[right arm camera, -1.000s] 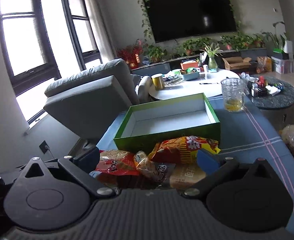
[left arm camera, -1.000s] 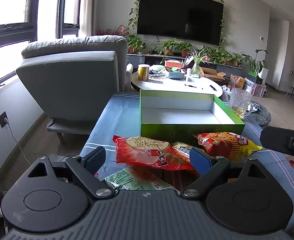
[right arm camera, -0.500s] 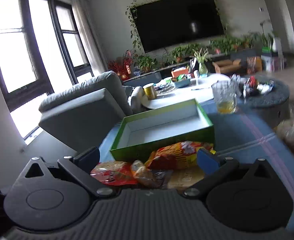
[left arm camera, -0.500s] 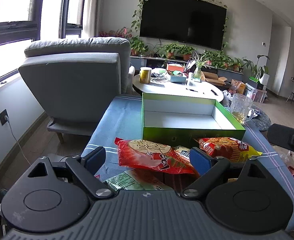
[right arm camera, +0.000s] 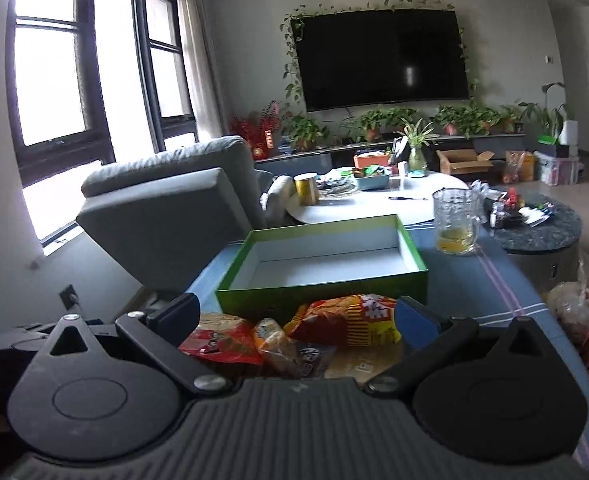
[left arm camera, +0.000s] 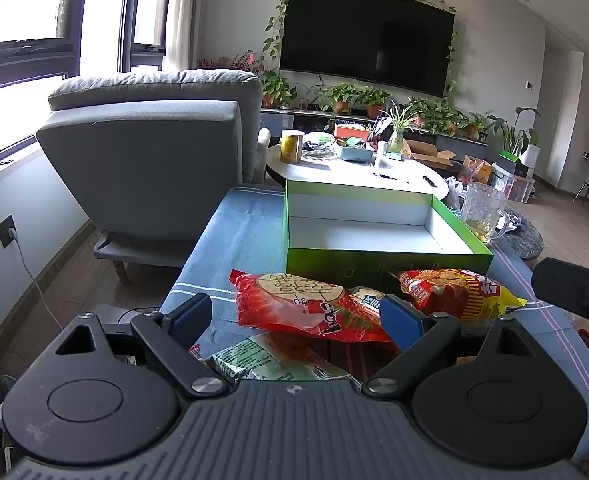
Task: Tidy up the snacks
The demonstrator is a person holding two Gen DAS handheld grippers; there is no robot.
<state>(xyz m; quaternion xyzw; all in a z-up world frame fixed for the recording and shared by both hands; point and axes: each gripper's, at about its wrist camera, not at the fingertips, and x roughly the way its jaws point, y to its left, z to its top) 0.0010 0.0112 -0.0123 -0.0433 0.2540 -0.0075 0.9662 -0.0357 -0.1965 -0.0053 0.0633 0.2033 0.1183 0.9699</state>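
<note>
Living room, daylight from tall windows at left; wall-mounted television (left arm camera: 368, 36) framed by trailing vines, a row of potted plants beneath it.

Grey armchair (left arm camera: 150, 152), back turned toward the cameras, left of the work surface.

Table with blue striped cloth (left arm camera: 238, 236), the work surface in the foreground.

White round table (left arm camera: 354, 170) behind it, carrying a yellow tin (left arm camera: 291, 146) and small clutter.

Green box (left arm camera: 374, 232), open, white interior, nothing inside; sits mid-cloth.

Glass mug (right arm camera: 454, 220), a little yellow liquid at the bottom, on the cloth just right of the box.

Snack packets, heaped on the cloth against the near wall of the box: red packet (left arm camera: 306, 308) at left; red-and-yellow packet (left arm camera: 454, 292) at right; green packet (left arm camera: 270, 362) nearest, partly under the red one; smaller packets between, labels unreadable.

Left gripper (left arm camera: 294, 316): jaws spread wide, nothing pinched, above the heap.

Right gripper (right arm camera: 294, 316): jaws spread, nothing pinched, above the same heap.
</note>
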